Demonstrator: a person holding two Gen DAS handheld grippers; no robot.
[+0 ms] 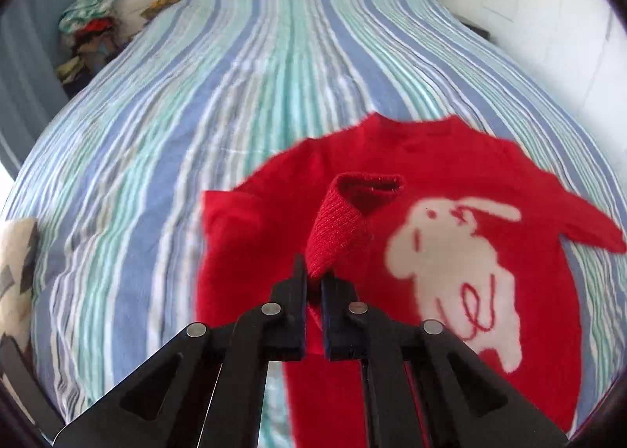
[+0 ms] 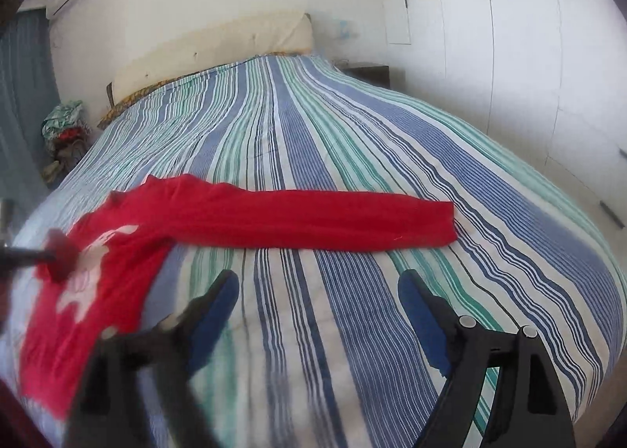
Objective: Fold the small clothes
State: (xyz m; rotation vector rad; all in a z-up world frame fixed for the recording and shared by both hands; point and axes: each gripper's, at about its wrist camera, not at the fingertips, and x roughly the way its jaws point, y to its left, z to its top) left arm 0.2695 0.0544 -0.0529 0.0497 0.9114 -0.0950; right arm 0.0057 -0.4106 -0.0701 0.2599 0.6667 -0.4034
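L gripper (image 1: 312, 279) fingers pinch red sweater (image 1: 450, 181) cuff; R gripper (image 2: 318, 287) fingers wide apart, empty.

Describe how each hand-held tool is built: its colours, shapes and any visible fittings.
Left tool: matt black linkage arms with triangular cut-outs, round silver pivot pins, and narrow black fingers. Right tool: the same black frame and silver pins, but its fingers carry blue pads.

The left gripper (image 1: 312, 279) is matte black plastic: two flat, narrow jaws on angular linkage arms with triangular cut-outs, pinned by round silver rivets. The right gripper (image 2: 318, 291) has the same black arms and silver rivets, but its jaws carry blue pads.
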